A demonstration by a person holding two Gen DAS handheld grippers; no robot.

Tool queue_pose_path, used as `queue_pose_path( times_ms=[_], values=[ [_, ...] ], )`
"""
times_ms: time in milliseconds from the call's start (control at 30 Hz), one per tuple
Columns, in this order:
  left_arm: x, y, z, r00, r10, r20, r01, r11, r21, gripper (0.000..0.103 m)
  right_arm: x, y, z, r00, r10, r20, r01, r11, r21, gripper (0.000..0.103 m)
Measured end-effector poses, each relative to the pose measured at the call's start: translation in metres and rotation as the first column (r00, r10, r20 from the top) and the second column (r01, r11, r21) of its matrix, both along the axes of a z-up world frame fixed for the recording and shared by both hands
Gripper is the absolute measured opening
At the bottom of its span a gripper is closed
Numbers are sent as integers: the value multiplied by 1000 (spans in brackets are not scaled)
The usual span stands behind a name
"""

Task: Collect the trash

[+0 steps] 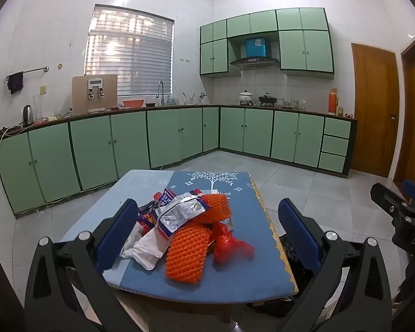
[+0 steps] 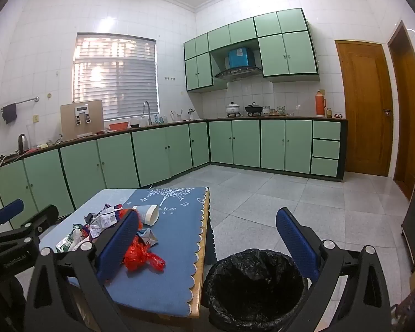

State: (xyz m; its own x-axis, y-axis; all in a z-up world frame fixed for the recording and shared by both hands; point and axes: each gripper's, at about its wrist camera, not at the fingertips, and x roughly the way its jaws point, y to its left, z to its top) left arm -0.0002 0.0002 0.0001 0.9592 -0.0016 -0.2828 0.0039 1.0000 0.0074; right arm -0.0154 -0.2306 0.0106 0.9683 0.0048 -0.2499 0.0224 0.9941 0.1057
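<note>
A heap of trash lies on the blue table cloth (image 1: 235,271): orange foam nets (image 1: 186,251), a silver snack wrapper (image 1: 179,213), white crumpled paper (image 1: 146,249) and a red plastic bag (image 1: 232,244). My left gripper (image 1: 207,235) is open, its fingers on either side of the heap, holding nothing. My right gripper (image 2: 207,238) is open and empty, over the table's right edge. A bin with a black liner (image 2: 256,282) stands on the floor right of the table. The red bag (image 2: 141,256), wrappers (image 2: 102,221) and a paper cup (image 2: 148,214) show in the right wrist view.
The table (image 2: 202,262) stands on a grey tiled floor (image 2: 290,193). Green cabinets (image 1: 124,141) line the left and far walls. Two wooden doors (image 1: 373,110) are at the right. The right gripper's body (image 1: 401,215) shows at the right edge of the left wrist view.
</note>
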Motion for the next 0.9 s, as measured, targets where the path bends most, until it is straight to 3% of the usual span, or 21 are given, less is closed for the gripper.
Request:
queue_pose_path(
  times_ms=[900],
  values=[
    [0, 0, 0, 1000, 0, -3, 0, 1000, -2, 98, 0, 0, -1, 1000, 0, 1, 0, 1000, 1, 97]
  ],
)
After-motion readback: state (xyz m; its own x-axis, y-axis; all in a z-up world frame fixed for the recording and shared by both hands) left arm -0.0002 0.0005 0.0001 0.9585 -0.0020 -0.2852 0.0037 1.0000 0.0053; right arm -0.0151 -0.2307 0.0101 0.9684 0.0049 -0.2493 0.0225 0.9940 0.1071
